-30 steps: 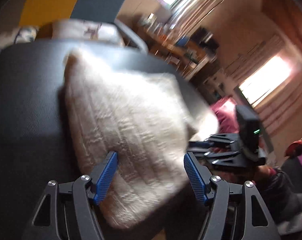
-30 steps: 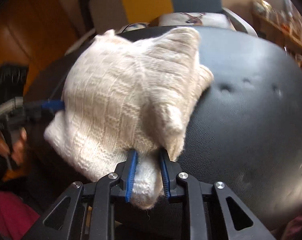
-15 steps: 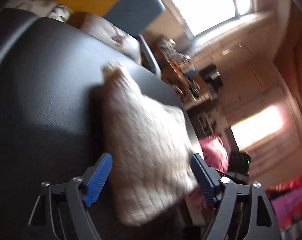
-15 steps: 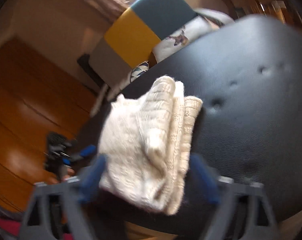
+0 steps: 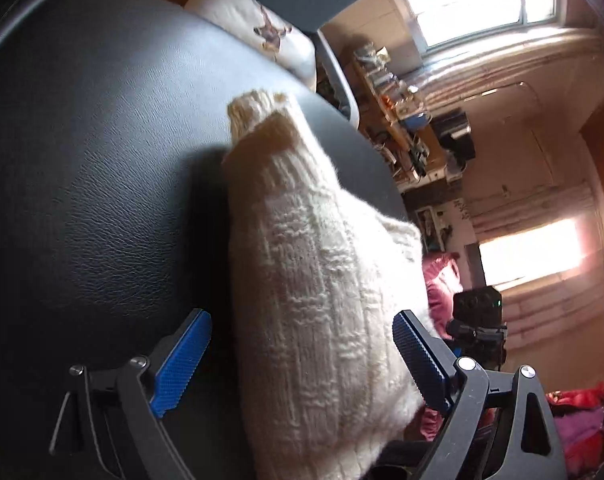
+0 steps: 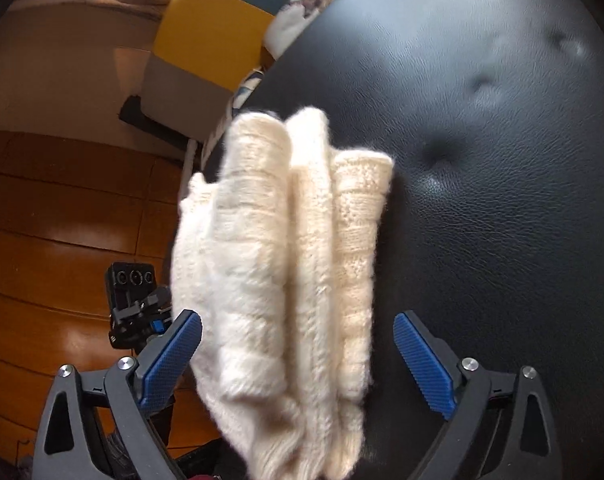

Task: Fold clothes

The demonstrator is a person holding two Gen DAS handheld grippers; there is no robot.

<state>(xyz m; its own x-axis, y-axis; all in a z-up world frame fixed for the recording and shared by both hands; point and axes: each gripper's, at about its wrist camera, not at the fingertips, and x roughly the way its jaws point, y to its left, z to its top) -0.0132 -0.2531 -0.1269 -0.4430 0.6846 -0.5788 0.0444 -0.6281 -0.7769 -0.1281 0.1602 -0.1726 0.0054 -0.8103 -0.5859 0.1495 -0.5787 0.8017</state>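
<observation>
A cream knitted sweater (image 5: 321,280) lies folded in a thick bundle on the black leather seat (image 5: 102,160), near its edge. My left gripper (image 5: 302,360) straddles the bundle's near end. Its jaws are opening, and its blue pads stand off the wool on both sides. In the right wrist view the same sweater (image 6: 282,260) shows three stacked folds on the seat (image 6: 481,200). My right gripper (image 6: 298,360) is open wide around the near end, and neither pad presses on it.
A chair back in yellow, blue and grey (image 6: 206,40) and a patterned cushion (image 5: 262,28) stand behind the seat. Beyond are cluttered shelves (image 5: 401,120), bright windows and an orange wooden floor (image 6: 62,240). Red and pink clothes (image 5: 581,420) lie at the lower right.
My right gripper let go of the sweater's near edge and opened wide. The left jaws spread further. Both views have rolled, and the sweater now lies as a narrower bundle.
</observation>
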